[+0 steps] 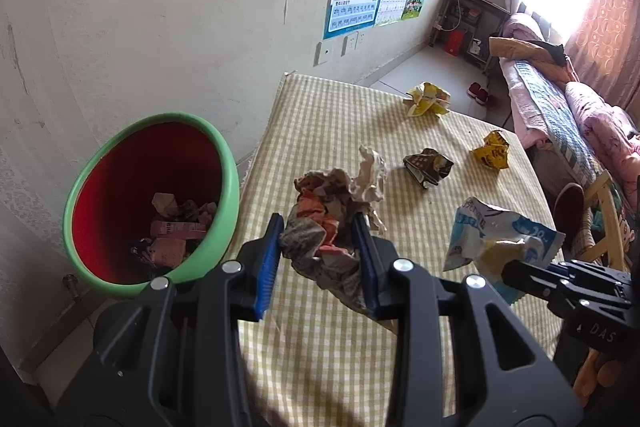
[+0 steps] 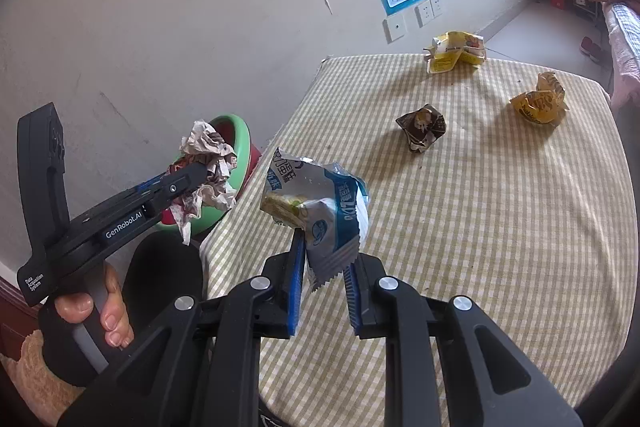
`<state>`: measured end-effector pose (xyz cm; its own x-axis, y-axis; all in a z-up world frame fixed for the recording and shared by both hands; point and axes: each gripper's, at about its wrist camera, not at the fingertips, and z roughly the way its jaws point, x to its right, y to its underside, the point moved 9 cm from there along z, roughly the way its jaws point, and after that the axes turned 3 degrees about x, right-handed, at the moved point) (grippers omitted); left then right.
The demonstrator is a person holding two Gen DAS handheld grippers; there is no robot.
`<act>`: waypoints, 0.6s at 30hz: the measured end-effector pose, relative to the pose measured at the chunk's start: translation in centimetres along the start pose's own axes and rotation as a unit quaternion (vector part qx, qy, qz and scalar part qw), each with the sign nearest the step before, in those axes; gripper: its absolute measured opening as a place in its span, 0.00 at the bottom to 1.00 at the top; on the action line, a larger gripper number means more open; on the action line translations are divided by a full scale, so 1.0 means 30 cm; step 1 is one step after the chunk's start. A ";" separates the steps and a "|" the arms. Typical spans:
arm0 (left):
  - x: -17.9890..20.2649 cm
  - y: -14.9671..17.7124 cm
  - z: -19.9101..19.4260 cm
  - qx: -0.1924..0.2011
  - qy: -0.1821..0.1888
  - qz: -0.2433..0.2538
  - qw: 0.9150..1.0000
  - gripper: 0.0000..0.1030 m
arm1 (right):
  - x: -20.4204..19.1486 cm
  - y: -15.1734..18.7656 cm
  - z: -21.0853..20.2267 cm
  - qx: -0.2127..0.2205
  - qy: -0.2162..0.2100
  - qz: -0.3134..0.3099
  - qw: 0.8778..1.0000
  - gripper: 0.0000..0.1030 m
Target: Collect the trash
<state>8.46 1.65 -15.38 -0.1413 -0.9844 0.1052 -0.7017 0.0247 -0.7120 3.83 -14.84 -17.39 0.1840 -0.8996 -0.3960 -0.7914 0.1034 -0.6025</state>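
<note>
The left tool [image 1: 318,259] was clamped on a crumpled wad of paper wrappers [image 1: 320,227], its blue pads [image 1: 267,267] pressing the wad from both sides, low in the centre of the left wrist frame. The right tool [image 2: 324,291] had its jaws nearly together, pinching the lower edge of a blue and white snack wrapper [image 2: 324,211] that stood up from the pads in the middle of the right wrist frame. Both loads hung above the tabletop [image 1: 320,347], which was covered in a yellow and white checked cloth. Left of the tabletop, at the left of the left wrist frame, stood a green bin [image 1: 152,203] with a red inside, holding wrappers and scraps at its bottom. Further back on the cloth lay a dark crumpled wrapper [image 1: 428,167] near the centre, a small yellow wrapper [image 1: 492,149] to its right, and a larger yellow wrapper [image 1: 428,99] near the far edge, all well apart. A hand [image 2: 100,311] gripped the left tool's handle at the lower left of the right wrist frame.
</note>
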 end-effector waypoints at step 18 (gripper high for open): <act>-0.090 -0.010 -0.022 0.009 -0.037 -0.001 0.999 0.33 | -0.042 0.012 0.044 -0.008 -0.023 -0.006 1.000 0.19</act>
<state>8.57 4.41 -14.99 -0.0865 -0.9947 0.0557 -0.6889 0.0194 -0.7246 4.09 -13.12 -18.01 0.2195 -0.8807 -0.4197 -0.7980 0.0855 -0.5966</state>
